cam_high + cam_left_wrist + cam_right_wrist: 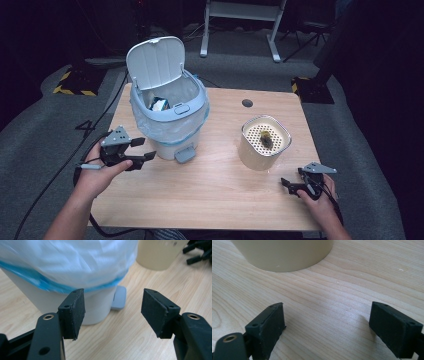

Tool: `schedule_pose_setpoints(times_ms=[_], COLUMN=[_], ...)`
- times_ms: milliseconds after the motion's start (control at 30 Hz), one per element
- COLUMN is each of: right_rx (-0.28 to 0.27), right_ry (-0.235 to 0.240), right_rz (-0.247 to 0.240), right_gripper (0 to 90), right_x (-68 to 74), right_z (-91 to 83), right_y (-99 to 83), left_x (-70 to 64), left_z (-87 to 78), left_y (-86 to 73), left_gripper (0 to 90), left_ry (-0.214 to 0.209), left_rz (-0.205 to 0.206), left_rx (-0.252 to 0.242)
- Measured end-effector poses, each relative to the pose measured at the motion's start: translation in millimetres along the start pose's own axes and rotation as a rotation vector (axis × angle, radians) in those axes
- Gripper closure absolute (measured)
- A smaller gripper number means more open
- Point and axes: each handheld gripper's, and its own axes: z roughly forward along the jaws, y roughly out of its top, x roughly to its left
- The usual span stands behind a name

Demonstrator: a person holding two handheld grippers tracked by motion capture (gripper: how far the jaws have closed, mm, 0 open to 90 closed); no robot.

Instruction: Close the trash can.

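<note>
Bin (170, 120), lid up, holds rubbish; cream container (264, 142) holds dark scraps.

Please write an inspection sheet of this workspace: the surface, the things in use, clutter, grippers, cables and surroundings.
Surface: wooden table, bare at the front, small dark round hole near the far edge.
Job's things: pedal bin with plastic liner, lid up, something inside; cream container with perforated insert, small dark item on it.
Clutter: nothing seen.
Grippers: left gripper open beside the bin's base; right gripper open, low over the table near the container.
Cables: black cable trailing off the left side.
Surroundings: grey floor, dark room, white frame legs behind.
</note>
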Motion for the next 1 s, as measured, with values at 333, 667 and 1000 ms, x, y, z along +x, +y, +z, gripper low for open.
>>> schedule_pose_setpoints(times_ms=[333,667,1000], right_rx=[0.000,0.000,0.000], right_ry=[0.000,0.000,0.000], right_rz=[0.000,0.000,0.000], right_gripper=[13.0,13.0,13.0], right_x=[0.0,0.0,0.0], right_z=[0.0,0.0,0.0], right_y=[0.0,0.0,0.0], left_x=[9.1,27.0,41.9], left_z=[-22.3,-44.6,-53.1], left_y=[33.3,65.6,94.8], left_gripper=[37.4,37.2,41.4], left_ry=[0.050,0.097,0.236], left_rz=[0.013,-0.049,-0.060], left_rx=[-0.069,-0.193,-0.322])
